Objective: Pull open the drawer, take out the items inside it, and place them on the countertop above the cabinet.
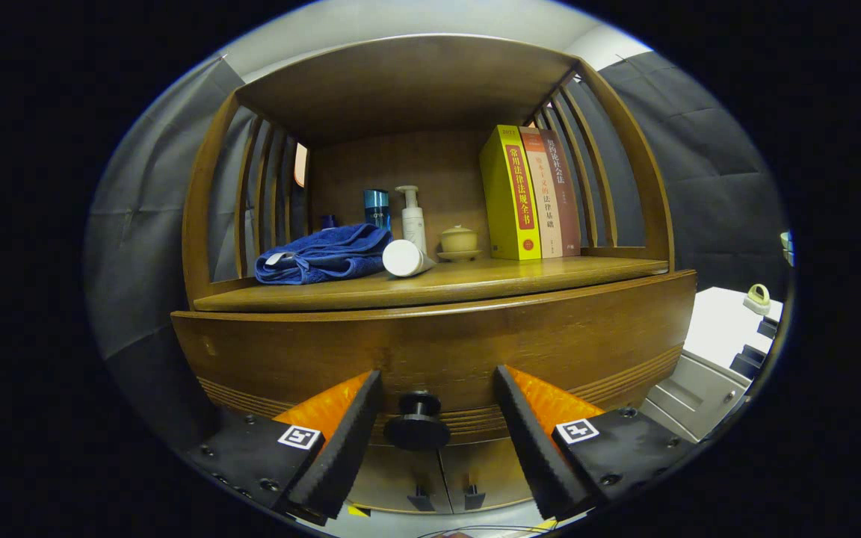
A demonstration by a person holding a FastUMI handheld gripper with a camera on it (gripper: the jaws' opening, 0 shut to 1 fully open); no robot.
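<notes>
Between the spread fingers of the claw (pixel 436 441), which grips nothing, sits the knob (pixel 417 424) of the shut drawer (pixel 438 351), lined up for a pinch, while beyond and above, a towel (pixel 322 255) and tube (pixel 406 258) lie on the worktop (pixel 475 282).

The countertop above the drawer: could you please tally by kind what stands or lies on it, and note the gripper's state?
Books: 3
Bottles (blue bottle, pump bottle, lying white bottle): 3
Towel: 1
Lidded cup: 1
Total: 8
A small dark thing behind the towel is too hidden to name.
The gripper is open, its fingers either side of the drawer knob.
</notes>
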